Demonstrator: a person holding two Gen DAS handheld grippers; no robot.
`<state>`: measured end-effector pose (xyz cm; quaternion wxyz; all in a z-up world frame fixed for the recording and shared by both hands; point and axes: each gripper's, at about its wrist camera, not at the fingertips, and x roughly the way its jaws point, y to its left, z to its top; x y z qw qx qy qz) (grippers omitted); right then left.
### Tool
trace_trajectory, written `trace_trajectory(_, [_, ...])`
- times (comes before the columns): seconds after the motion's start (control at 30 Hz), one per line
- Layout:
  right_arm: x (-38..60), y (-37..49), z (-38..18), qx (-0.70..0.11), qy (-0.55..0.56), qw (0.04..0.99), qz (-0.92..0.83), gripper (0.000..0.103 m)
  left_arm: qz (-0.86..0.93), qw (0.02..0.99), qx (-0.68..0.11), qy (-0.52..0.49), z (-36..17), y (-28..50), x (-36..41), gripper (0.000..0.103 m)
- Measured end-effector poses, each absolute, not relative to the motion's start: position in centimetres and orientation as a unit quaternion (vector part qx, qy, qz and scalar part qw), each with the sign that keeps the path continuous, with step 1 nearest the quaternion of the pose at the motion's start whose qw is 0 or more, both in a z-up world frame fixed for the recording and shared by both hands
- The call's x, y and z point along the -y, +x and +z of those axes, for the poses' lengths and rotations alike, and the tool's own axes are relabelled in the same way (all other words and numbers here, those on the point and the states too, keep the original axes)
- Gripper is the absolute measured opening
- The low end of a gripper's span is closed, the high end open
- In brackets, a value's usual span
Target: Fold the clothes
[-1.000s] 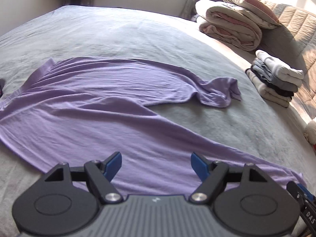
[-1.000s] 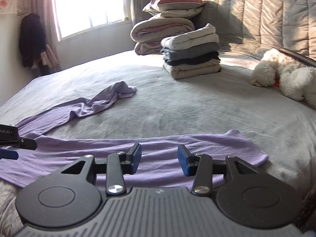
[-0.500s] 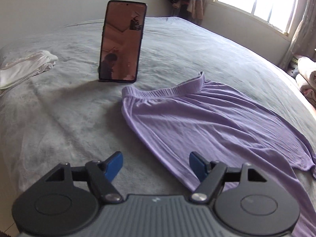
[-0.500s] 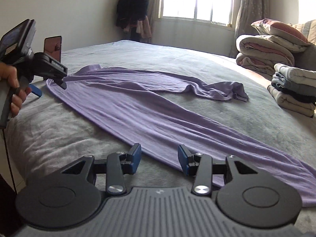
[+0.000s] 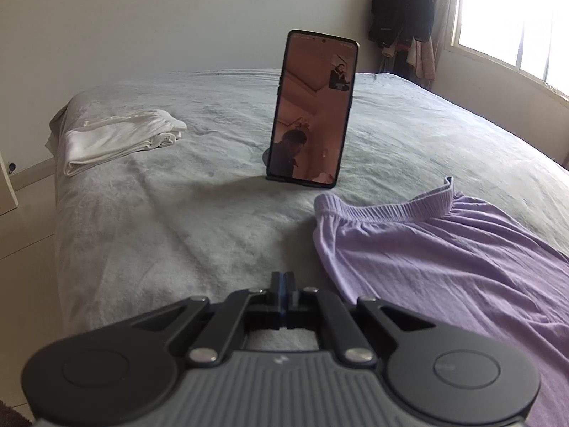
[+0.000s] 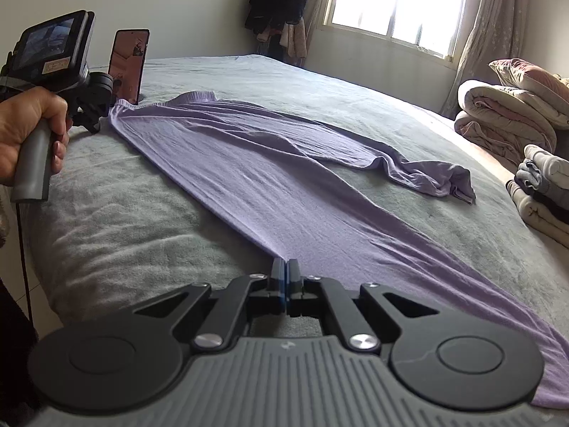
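Observation:
Purple trousers (image 6: 270, 174) lie spread across the grey bed (image 6: 117, 210), waistband (image 5: 387, 210) at the left end near a phone, one leg bunched at the far right (image 6: 437, 178). My right gripper (image 6: 284, 274) is shut at the near edge of the trousers; the cloth runs up to its tips, and whether it is pinched is unclear. My left gripper (image 5: 282, 284) is shut with nothing visible between the jaws, over bare bed just left of the waistband corner. It also shows in the right wrist view (image 6: 89, 114), held by a hand.
A phone (image 5: 313, 110) stands upright on the bed behind the waistband. A folded white cloth (image 5: 117, 138) lies at the far left corner. Folded clothes (image 6: 544, 192) and rolled quilts (image 6: 512, 110) sit at the right. The bed's edge drops off at left.
Both grippers have shut from open. The left one moved closer to the waistband end; the right one moved up to the trousers' near edge.

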<state>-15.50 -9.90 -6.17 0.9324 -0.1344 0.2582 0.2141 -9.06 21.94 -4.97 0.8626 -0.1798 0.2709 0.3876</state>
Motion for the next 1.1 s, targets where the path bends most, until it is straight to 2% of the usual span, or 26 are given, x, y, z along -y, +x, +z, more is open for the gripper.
trace_trajectory(0.17, [10.1,-15.6,-6.2,-0.269,-0.125,0.93,0.217,0.0,0.368,0.857,-0.264,-0.244,-4.9,-9.7,-23.9,0.001])
trace_trajectory(0.2, [10.1,-15.6,-6.2,-0.271,-0.123,0.93,0.217,0.0,0.361,0.855,-0.263,-0.262,-4.9,-9.8,-24.3,0.004])
trace_trajectory(0.27, [10.2,-15.7,-6.3,-0.275,-0.12,0.929,0.217,0.001,0.342,0.855,-0.258,-0.294,-4.8,-9.8,-25.0,0.017])
trace_trajectory(0.3, [10.2,-15.7,-6.4,-0.274,-0.117,0.93,0.217,0.004,0.335,0.856,-0.257,-0.299,-4.7,-9.6,-25.2,0.029])
trace_trajectory(0.33, [10.1,-15.7,-6.4,-0.271,-0.121,0.93,0.215,0.013,0.328,0.857,-0.255,-0.304,-4.7,-9.4,-25.3,0.036])
trace_trajectory(0.4, [9.7,-15.7,-6.5,-0.263,-0.137,0.931,0.213,0.017,0.323,0.861,-0.259,-0.297,-4.8,-8.6,-25.4,0.039])
trace_trajectory(0.47, [9.0,-15.6,-6.6,-0.255,-0.156,0.93,0.213,0.026,0.326,0.865,-0.266,-0.274,-4.9,-7.6,-25.2,0.035])
trace_trajectory(0.5, [8.5,-15.6,-6.7,-0.25,-0.166,0.93,0.214,0.032,0.328,0.867,-0.269,-0.261,-5.0,-7.1,-25.1,0.024])
trace_trajectory(0.53, [8.2,-15.4,-6.7,-0.246,-0.173,0.929,0.214,0.033,0.328,0.87,-0.271,-0.248,-5.1,-6.7,-25.0,0.008])
trace_trajectory(0.57, [7.9,-15.2,-6.8,-0.246,-0.176,0.929,0.214,0.033,0.322,0.874,-0.274,-0.241,-5.3,-6.5,-24.9,0.001])
trace_trajectory(0.63, [7.4,-14.6,-7.0,-0.249,-0.176,0.929,0.212,0.031,0.32,0.879,-0.272,-0.224,-5.5,-6.3,-24.6,0.0])
trace_trajectory(0.67, [7.2,-14.3,-6.9,-0.253,-0.172,0.928,0.214,0.026,0.323,0.882,-0.27,-0.213,-5.4,-6.3,-24.4,0.0])
trace_trajectory(0.7, [7.1,-14.2,-6.8,-0.258,-0.167,0.926,0.218,0.005,0.332,0.881,-0.27,-0.202,-5.4,-6.4,-24.2,0.0])
trace_trajectory(0.73, [7.0,-14.1,-6.7,-0.262,-0.164,0.925,0.219,0.001,0.34,0.881,-0.269,-0.192,-5.3,-6.4,-24.0,0.0])
trace_trajectory(0.93, [7.8,-14.6,-4.9,-0.286,-0.12,0.918,0.247,0.0,0.359,0.867,-0.272,-0.212,-4.6,-7.8,-25.6,0.0])
trace_trajectory(1.1, [8.1,-14.2,-5.0,-0.311,-0.104,0.908,0.26,0.0,0.368,0.867,-0.282,-0.183,-5.1,-7.0,-25.4,0.0])
